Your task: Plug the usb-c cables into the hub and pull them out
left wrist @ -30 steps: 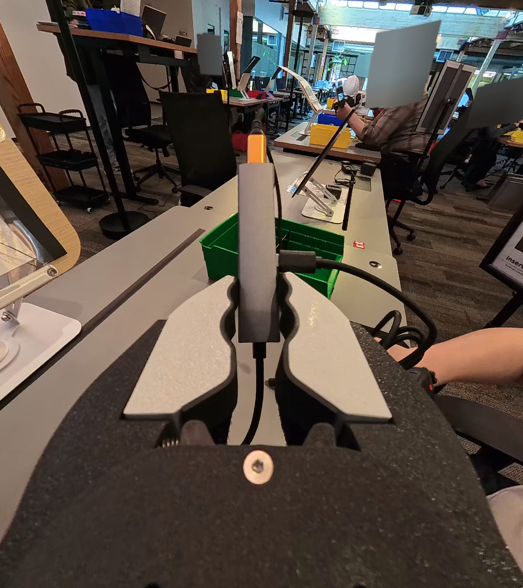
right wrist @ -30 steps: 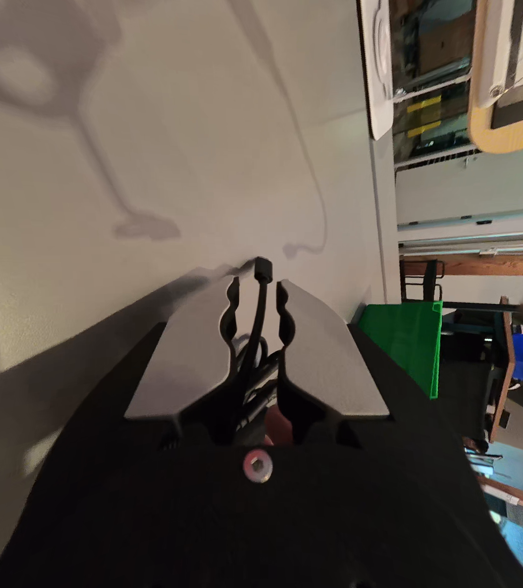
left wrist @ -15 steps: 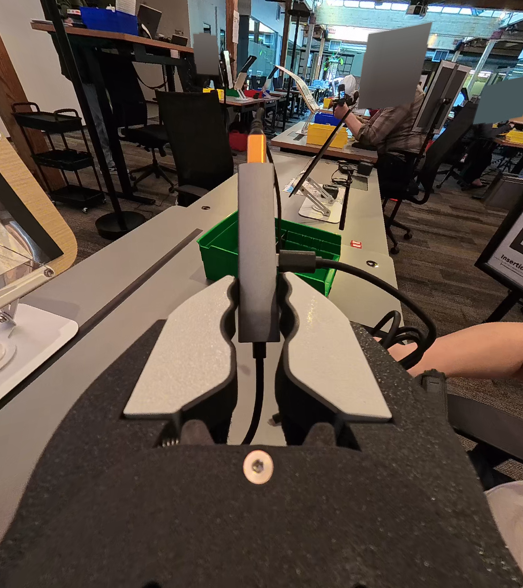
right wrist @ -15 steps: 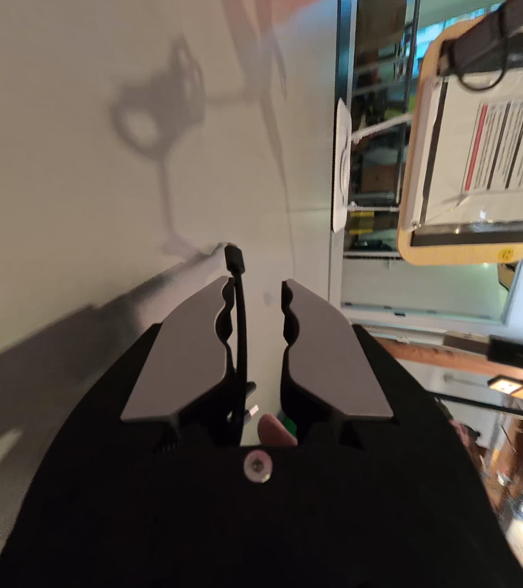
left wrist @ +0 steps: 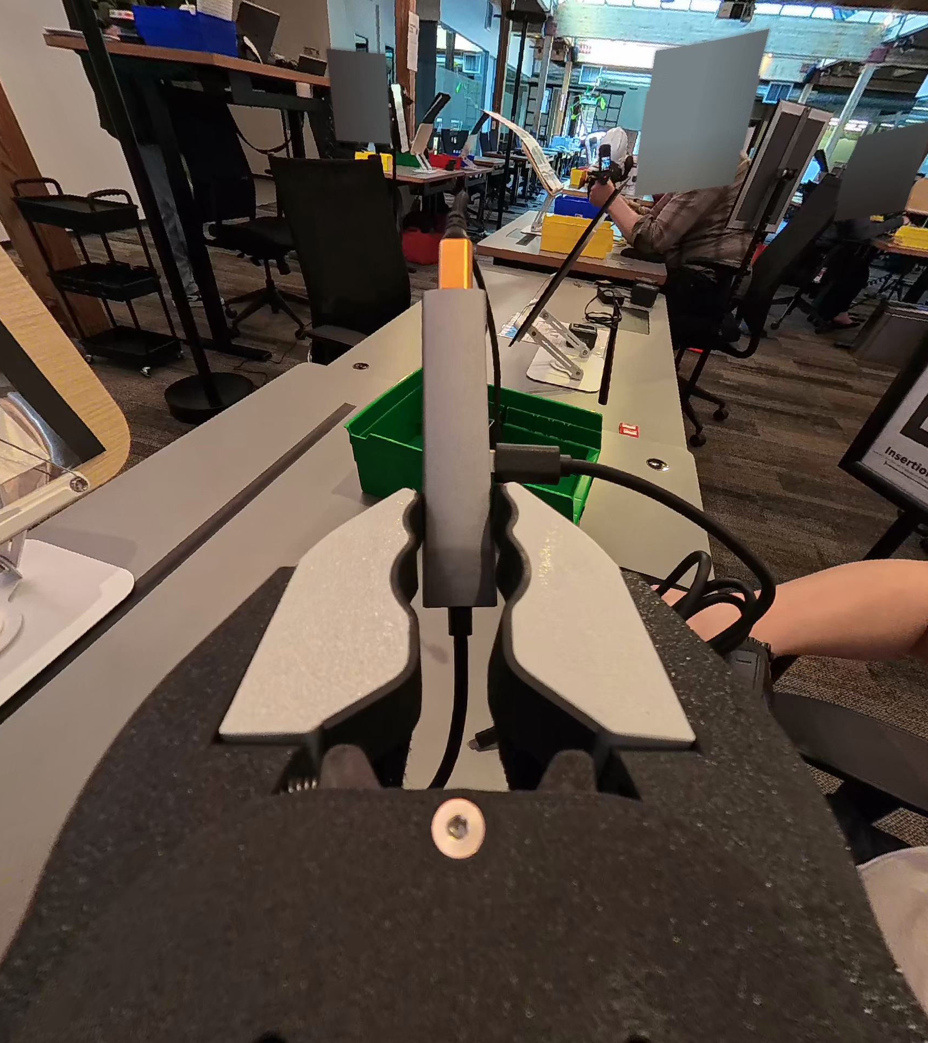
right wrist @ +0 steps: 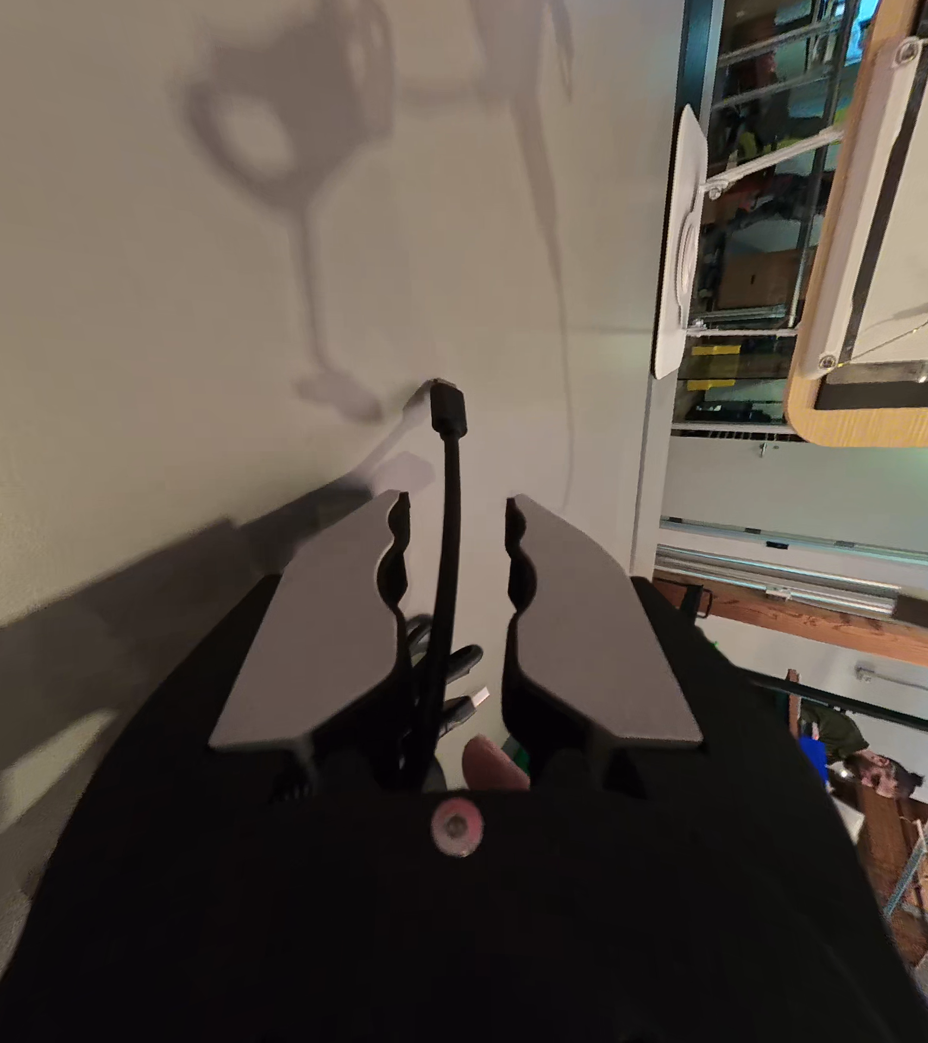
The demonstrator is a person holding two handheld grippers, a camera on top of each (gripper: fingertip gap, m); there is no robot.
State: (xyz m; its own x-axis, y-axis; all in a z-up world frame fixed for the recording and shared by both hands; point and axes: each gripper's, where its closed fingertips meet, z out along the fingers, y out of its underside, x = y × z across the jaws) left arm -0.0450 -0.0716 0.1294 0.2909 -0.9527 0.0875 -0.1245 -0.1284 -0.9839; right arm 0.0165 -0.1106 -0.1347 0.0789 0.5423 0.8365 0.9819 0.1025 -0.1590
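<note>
1. Two grippers show, each with flat, matte grey fingers that have wavy black inner edges, set in a grainy black foam-like body.
2. In the left wrist view, the left gripper [left wrist: 457,499] pinches a slim, dark grey, rectangular metal hub [left wrist: 455,451], held out along the fingers above the smooth grey table [left wrist: 213,496].
3. An orange plug [left wrist: 455,270] sits in the hub's far end, with a thin black lead running back along the hub's right side.
4. A black usb-c plug with round rubbery cable [left wrist: 526,464] is seated in the hub's right side, just beyond the right finger; its cable arcs right and down to a coil beside a person's bare forearm [left wrist: 868,609].
5. Another black lead leaves the hub's near end and drops between the fingers.
6. Behind the hub stands a green plastic bin [left wrist: 388,451] on the table.
7. In the right wrist view, the right gripper [right wrist: 455,499] has its fingers spread, not pressing on anything.
8. A loose black cable with a small moulded plug [right wrist: 447,409] rises through the gap, touching neither finger, its tip beyond the fingertips over the pale tabletop [right wrist: 140,338].
9. More coiled black cable and a fingertip [right wrist: 493,767] show at the base of the gap.
</note>
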